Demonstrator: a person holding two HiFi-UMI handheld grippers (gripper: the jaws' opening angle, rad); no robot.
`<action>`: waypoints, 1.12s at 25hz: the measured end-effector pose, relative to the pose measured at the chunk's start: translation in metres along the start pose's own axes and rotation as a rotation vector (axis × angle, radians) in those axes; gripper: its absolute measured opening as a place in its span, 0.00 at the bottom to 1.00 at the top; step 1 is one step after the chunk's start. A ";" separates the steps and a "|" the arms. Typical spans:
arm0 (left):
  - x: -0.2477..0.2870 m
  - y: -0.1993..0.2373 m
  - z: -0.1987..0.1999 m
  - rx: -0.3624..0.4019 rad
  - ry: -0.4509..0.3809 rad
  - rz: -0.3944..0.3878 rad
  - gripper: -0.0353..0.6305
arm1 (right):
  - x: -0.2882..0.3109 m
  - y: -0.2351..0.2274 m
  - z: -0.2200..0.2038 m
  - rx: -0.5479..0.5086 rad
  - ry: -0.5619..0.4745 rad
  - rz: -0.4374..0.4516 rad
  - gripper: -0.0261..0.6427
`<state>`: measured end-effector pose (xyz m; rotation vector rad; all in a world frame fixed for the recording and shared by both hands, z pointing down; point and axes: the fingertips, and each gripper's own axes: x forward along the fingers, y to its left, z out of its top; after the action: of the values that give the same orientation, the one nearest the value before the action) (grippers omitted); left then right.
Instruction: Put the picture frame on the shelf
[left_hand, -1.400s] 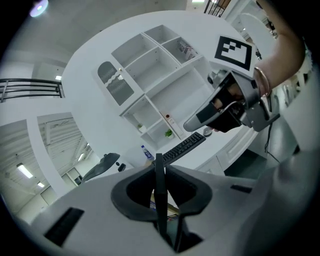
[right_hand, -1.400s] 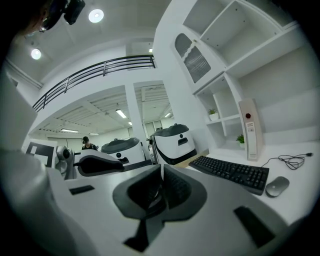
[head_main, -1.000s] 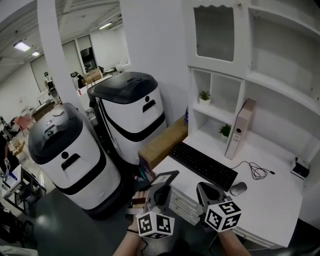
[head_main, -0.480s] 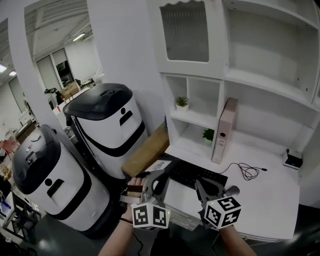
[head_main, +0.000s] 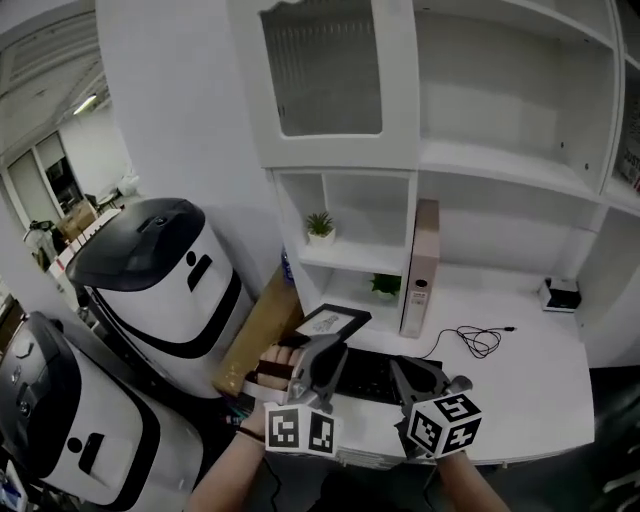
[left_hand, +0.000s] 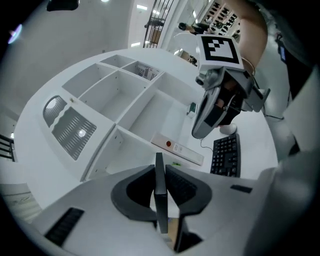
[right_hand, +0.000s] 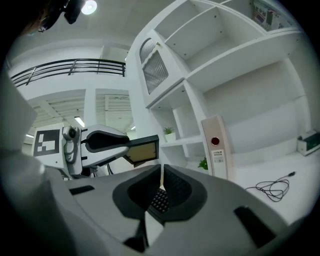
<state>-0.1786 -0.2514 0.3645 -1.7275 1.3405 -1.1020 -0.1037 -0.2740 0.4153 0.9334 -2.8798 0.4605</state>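
My left gripper (head_main: 322, 352) is shut on a black-rimmed picture frame (head_main: 331, 322), held flat above the keyboard's left end. In the left gripper view the picture frame (left_hand: 159, 192) shows edge-on, pinched between the two jaws. From the right gripper view the frame (right_hand: 141, 150) sticks out of the left gripper toward the shelf. My right gripper (head_main: 425, 377) hovers beside it to the right, shut with nothing in it; its jaws (right_hand: 161, 186) meet. The white shelf unit (head_main: 350, 180) rises behind the desk, with open cubbies.
A small potted plant (head_main: 320, 224) stands on the upper cubby and another plant (head_main: 385, 286) below. A pink binder (head_main: 420, 265) stands upright beside them. A black keyboard (head_main: 372, 375), a cable (head_main: 482, 339) and a small box (head_main: 560, 295) lie on the desk. Two white-and-black machines (head_main: 165, 275) and a cardboard box (head_main: 255, 330) stand at the left.
The view has swung toward the shelf and desk. Both grippers have come forward over the keyboard, the left one still carrying the frame, now closer to the cubbies.
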 end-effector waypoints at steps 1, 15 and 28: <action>0.005 0.003 0.001 0.012 -0.023 -0.010 0.15 | 0.002 -0.003 0.001 0.007 -0.004 -0.019 0.04; 0.051 0.025 0.027 0.219 -0.304 -0.102 0.15 | 0.009 -0.024 0.012 0.063 -0.078 -0.247 0.04; 0.071 0.033 0.030 0.338 -0.476 -0.155 0.15 | 0.033 -0.017 0.028 0.055 -0.125 -0.323 0.04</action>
<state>-0.1568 -0.3275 0.3377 -1.7139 0.6967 -0.8629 -0.1200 -0.3139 0.3983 1.4517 -2.7543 0.4674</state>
